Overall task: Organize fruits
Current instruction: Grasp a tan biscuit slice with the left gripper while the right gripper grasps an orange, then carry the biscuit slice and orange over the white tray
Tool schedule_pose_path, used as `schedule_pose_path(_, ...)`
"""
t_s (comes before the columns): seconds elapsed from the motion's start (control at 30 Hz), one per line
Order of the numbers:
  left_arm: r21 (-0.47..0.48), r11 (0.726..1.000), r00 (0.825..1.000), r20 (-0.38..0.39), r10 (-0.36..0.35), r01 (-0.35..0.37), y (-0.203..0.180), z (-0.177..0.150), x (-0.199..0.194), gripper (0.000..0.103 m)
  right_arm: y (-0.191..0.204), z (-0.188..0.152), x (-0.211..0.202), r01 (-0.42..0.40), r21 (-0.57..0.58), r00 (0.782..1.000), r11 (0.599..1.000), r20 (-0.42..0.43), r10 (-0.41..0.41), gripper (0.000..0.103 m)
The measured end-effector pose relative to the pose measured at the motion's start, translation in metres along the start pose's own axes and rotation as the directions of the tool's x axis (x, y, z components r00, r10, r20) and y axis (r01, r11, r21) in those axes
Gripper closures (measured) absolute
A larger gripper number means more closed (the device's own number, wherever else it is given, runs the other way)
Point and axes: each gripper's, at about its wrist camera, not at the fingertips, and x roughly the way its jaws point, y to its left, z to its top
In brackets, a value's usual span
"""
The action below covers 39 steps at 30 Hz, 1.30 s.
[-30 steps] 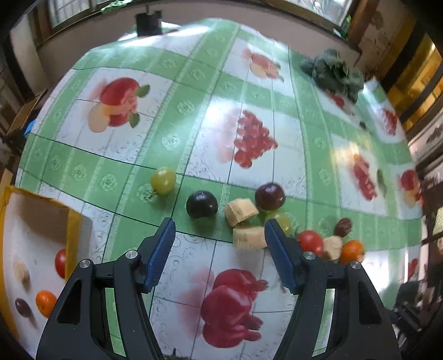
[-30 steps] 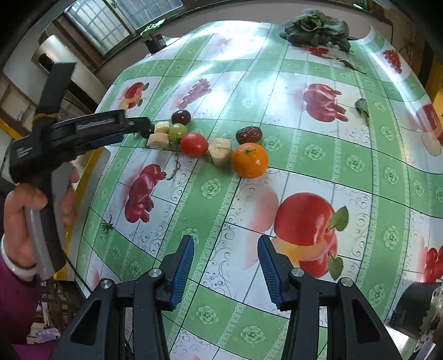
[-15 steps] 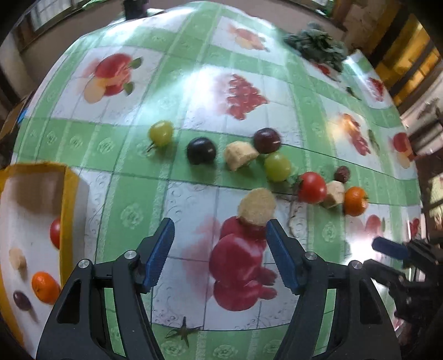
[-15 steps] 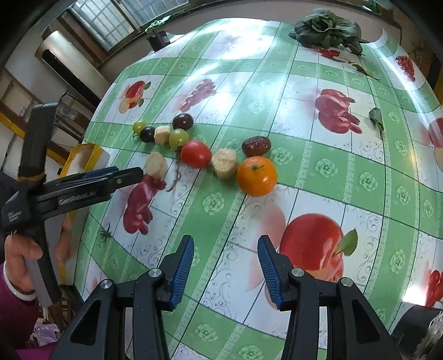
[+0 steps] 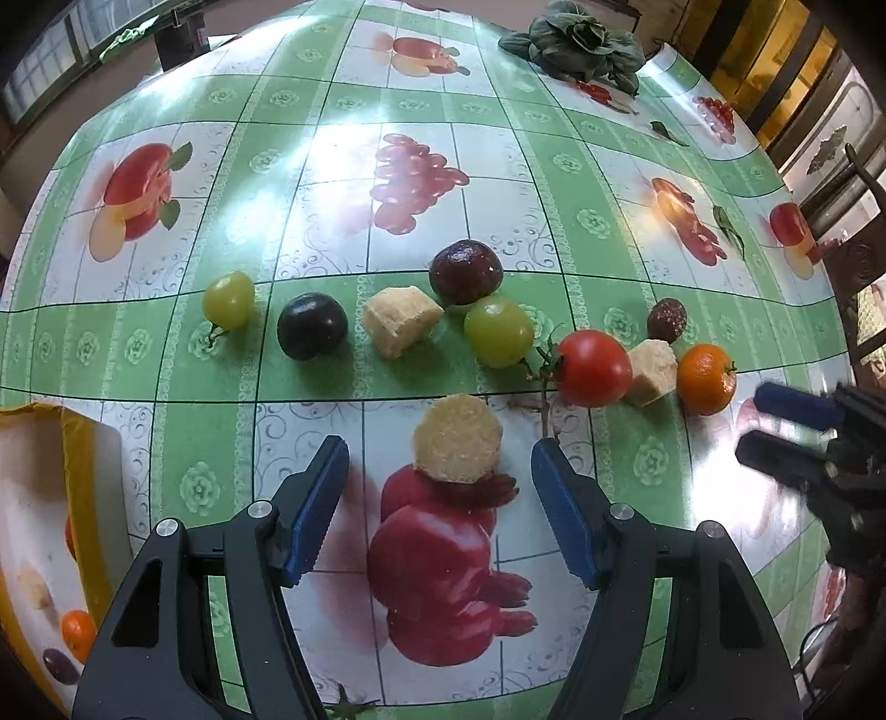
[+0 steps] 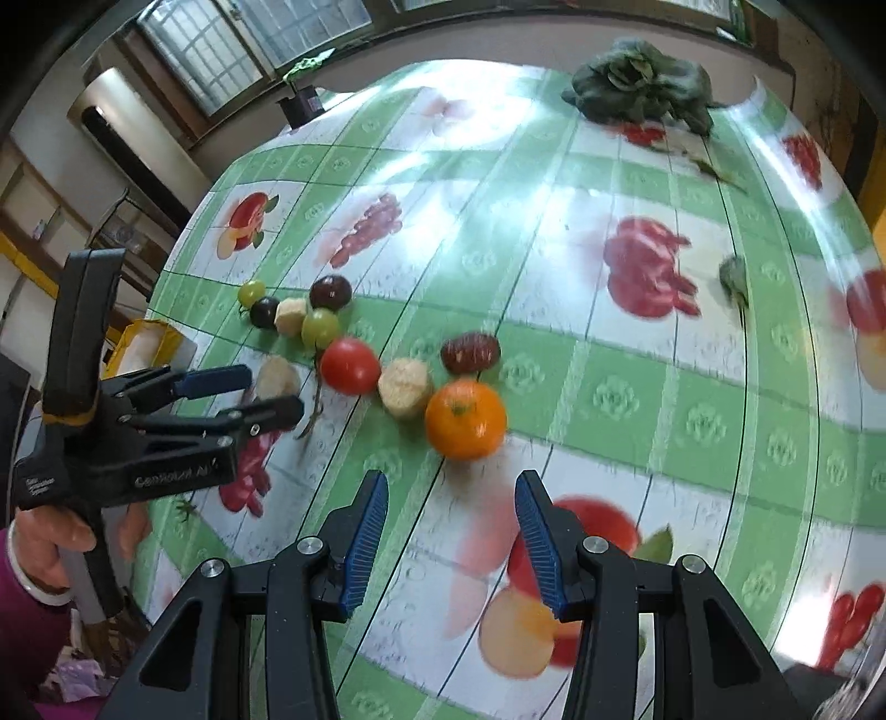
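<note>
- The left gripper (image 5: 440, 476) hangs over the table (image 5: 609, 166) with its blue pads spread and nothing pinched; a round, pale, grainy slice (image 5: 457, 439) lies on the cloth just ahead of the gap between them, touched by neither pad.
- The right gripper (image 6: 449, 534) is likewise parted and empty, angled down at the cloth (this view is a little blurred), with the orange (image 6: 466, 419) just beyond its tips.
- The remaining fruit lies in a loose row across the middle of the table: a small green grape (image 5: 228, 299), a dark plum (image 5: 312, 326), a pale chunk (image 5: 401, 319), a maroon plum (image 5: 466, 272) touching a larger green grape (image 5: 498, 331), then a red tomato (image 5: 593, 368), a second pale chunk (image 5: 653, 372) between the tomato and the orange, and a wrinkled brown date (image 5: 666, 320) just behind.
- A yellow-rimmed tray (image 5: 77, 471) sits at the table's near left edge, already holding a small orange and a dark fruit.
- A bunch of dark leafy greens (image 5: 581, 41) rests near the far right corner.
- A hand (image 6: 61, 545) with a purple sleeve grips the left tool's handle.
</note>
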Motion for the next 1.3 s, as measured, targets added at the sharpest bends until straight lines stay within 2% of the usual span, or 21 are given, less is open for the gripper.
schedule_pose_path(0.1, 0.003, 1.0, 1.0, 0.002, 0.007, -0.007, 0.001, 0.0, 0.0, 0.034, -0.002, 0.01, 0.009, 0.027, -0.018, 1.0, 0.999, 0.008, -0.027, 0.057)
schedule_pose_path(0.2, 0.016, 1.0, 1.0, 0.015, 0.018, -0.018, -0.002, 0.001, 0.003, 0.034, -0.004, 0.018, 0.02, 0.006, -0.037, 1.0, 0.999, -0.003, -0.006, 0.057)
schedule_pose_path(0.23, 0.026, 0.999, 1.0, 0.024, 0.019, -0.02, -0.002, 0.0, 0.002, 0.034, -0.005, 0.019, 0.024, 0.002, -0.045, 1.0, 0.999, -0.021, -0.003, 0.058)
schedule_pose_path(0.27, 0.037, 0.999, 0.999, 0.033, 0.025, -0.027, -0.005, -0.001, 0.004, 0.034, -0.006, 0.02, 0.028, 0.013, -0.053, 0.999, 0.998, -0.037, -0.015, 0.065)
schedule_pose_path(0.3, 0.047, 0.998, 0.998, 0.041, 0.04, -0.042, -0.006, -0.001, 0.004, 0.039, -0.007, 0.02, 0.03, 0.012, -0.053, 0.999, 0.998, -0.04, -0.015, 0.068)
schedule_pose_path(0.4, 0.04, 0.998, 0.997, 0.059, 0.043, -0.045, -0.006, -0.002, 0.001, 0.07, -0.011, 0.018, 0.028, -0.008, -0.02, 0.999, 1.0, -0.034, 0.007, 0.068)
schedule_pose_path(0.43, 0.033, 0.998, 0.997, 0.058, 0.043, -0.045, -0.004, -0.003, 0.0, 0.073, -0.012, 0.017, 0.026, -0.004, -0.023, 1.0, 1.0, -0.031, 0.003, 0.068)
schedule_pose_path(0.6, -0.012, 0.999, 0.999, 0.038, 0.035, -0.034, 0.004, -0.009, -0.006, 0.073, -0.01, 0.011, 0.01, -0.013, -0.008, 1.0, 1.0, -0.007, 0.013, 0.068)
schedule_pose_path(1.03, -0.047, 0.999, 0.995, 0.096, -0.008, 0.013, -0.014, -0.036, -0.062, 0.073, 0.008, -0.019, -0.031, 0.008, -0.025, 0.999, 1.0, 0.04, -0.007, 0.068)
schedule_pose_path(1.3, -0.046, 0.999, 0.993, 0.117, 0.027, -0.022, -0.019, -0.054, -0.081, 0.073, 0.028, -0.036, -0.045, -0.004, -0.038, 0.999, 0.999, 0.044, 0.006, 0.068)
